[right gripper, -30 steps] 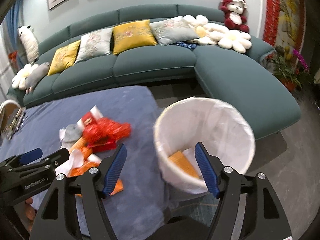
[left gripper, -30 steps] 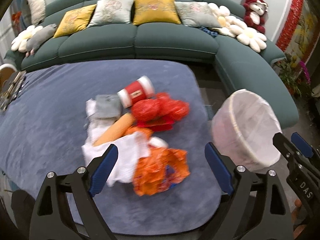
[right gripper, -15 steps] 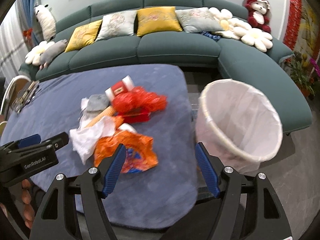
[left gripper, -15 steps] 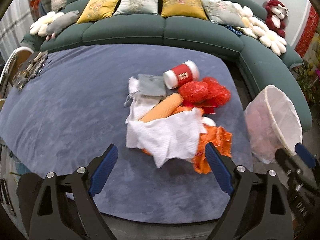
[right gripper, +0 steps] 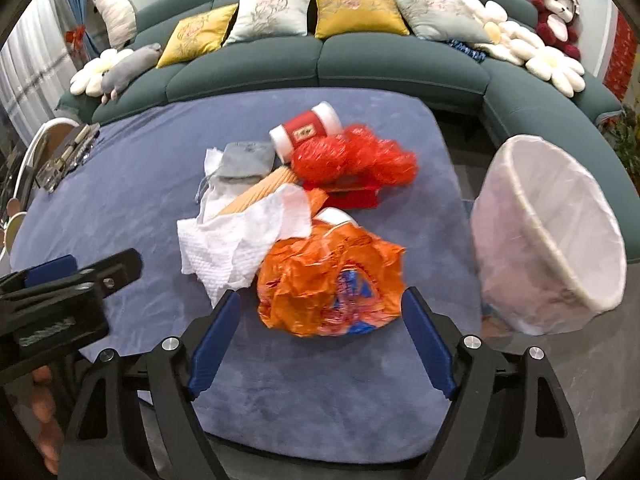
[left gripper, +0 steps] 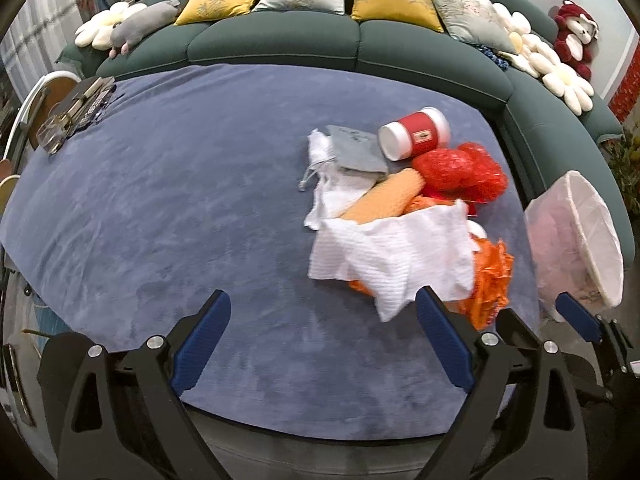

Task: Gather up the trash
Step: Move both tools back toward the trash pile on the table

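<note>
text: none legible | red can label: blurred

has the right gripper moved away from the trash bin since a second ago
Yes. The right gripper has swung left: its jaws framed the white-lined bin before, now the orange plastic bag on the table.

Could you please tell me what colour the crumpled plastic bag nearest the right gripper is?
Orange, with blue and red print; the crumpled plastic bag shows best in the right wrist view.
</note>
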`<state>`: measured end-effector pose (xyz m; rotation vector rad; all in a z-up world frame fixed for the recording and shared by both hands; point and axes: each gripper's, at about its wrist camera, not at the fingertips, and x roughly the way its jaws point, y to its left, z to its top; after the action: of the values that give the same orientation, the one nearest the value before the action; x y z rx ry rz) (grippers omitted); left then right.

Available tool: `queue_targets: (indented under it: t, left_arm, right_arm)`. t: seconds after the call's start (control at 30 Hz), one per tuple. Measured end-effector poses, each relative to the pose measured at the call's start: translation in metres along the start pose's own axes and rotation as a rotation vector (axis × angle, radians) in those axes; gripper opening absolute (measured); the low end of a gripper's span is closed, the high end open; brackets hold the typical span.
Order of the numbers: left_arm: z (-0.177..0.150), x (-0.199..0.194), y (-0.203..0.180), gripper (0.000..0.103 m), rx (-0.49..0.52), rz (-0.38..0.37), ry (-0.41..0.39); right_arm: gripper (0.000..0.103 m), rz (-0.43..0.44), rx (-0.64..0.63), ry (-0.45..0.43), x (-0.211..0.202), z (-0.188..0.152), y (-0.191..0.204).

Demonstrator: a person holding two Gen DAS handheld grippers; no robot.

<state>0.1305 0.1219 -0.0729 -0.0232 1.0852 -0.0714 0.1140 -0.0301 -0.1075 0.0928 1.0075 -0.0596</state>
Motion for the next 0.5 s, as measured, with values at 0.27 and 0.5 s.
queue_targets:
  t: [0.27,0.5]
  left_arm:
    - [0.004,0.009,0.018,0.089,-0.009,0.002,0.031]
    - [0.009,0.014,0.009,0.089,0.023,-0.024,0.045]
  right_arm:
    - [0.081,-0.020,0.031,0.053,0.034,0.008,0.004]
    - [0.054,0.019,0.069,0.105,0.055,0.007,-0.004]
